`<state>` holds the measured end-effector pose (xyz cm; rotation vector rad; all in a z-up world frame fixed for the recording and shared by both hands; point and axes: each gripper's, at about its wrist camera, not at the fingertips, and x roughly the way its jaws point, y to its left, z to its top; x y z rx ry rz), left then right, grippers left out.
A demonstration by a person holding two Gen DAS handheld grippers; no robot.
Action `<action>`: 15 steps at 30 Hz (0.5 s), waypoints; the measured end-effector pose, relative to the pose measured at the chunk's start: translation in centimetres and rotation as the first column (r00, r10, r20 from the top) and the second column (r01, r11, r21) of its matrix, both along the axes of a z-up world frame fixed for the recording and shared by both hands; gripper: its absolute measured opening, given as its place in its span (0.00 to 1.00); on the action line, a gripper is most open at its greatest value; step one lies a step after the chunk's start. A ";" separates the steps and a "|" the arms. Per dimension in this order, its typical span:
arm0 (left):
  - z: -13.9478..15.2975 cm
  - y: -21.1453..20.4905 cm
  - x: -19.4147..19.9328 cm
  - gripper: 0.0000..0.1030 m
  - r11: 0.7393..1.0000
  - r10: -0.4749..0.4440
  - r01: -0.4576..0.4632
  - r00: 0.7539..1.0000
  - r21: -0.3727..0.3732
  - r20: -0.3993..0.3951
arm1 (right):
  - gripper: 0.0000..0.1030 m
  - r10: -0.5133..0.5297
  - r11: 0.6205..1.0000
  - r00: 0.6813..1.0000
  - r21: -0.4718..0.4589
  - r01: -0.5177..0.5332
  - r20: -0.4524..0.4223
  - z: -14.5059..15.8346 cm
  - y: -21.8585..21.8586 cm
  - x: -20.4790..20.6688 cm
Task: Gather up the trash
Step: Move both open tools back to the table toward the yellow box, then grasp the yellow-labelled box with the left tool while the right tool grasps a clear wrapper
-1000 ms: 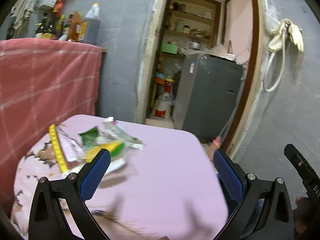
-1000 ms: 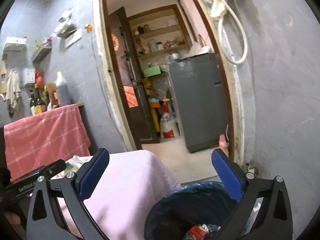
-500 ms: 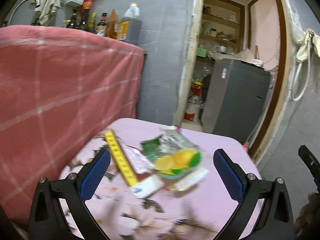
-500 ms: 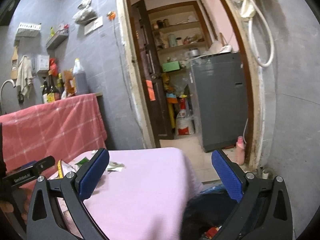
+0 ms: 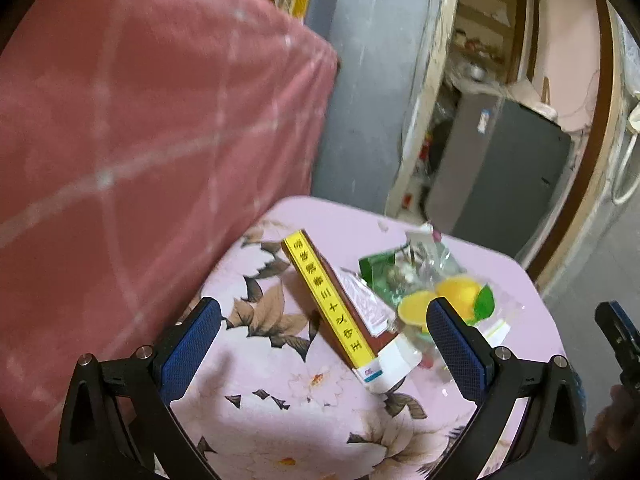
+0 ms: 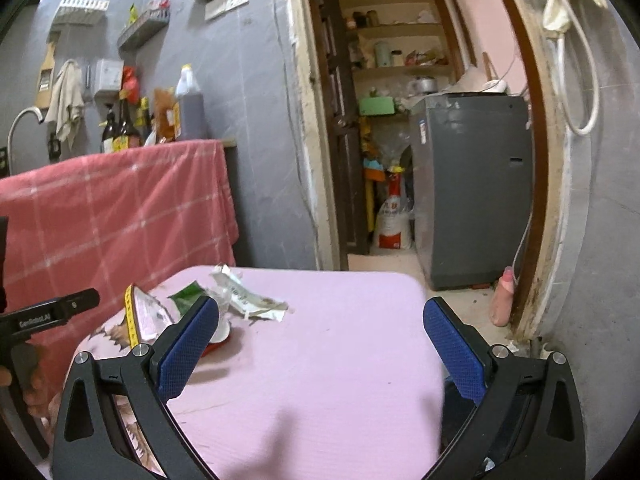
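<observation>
The left tool is wide open and holds nothing. It hangs over the pink flowery cloth-covered surface, and the long yellow and brown cardboard box lies between its two blue pads. The right tool is wide open too, with nothing in it, over the plain pink part of that surface.

The trash sits in one little heap. Beside the box is a crinkly clear plastic bag with yellow lemon pictures, a green and clear torn wrapper and a small white card with a blue mark. They all touch or lie on each other.

What could go wrong? The box leans on the heap and is not flat. If the left tool comes down crooked, one pad may push the box away and not catch it. The box could slide toward the red checked cloth hanging at the side, or off the edge.

The plastic bags are thin and slippery. A squeeze on the box may catch a corner of a bag too, and then the bag may drop on the way. The white card is so flat that the pads may slip over it.

I cannot see the bin from the left camera. At the bottom right of the right camera there is only a dark shape, too hidden to tell, so a carry could miss it
</observation>
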<state>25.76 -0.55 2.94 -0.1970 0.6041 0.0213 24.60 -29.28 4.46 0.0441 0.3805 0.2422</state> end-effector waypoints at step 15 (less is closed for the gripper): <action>-0.9 0.8 2.4 0.78 0.996 -0.091 0.091 0.995 0.017 -0.033 | 0.84 0.113 0.994 0.986 0.026 -0.111 -0.121 -0.5 3.5 3.2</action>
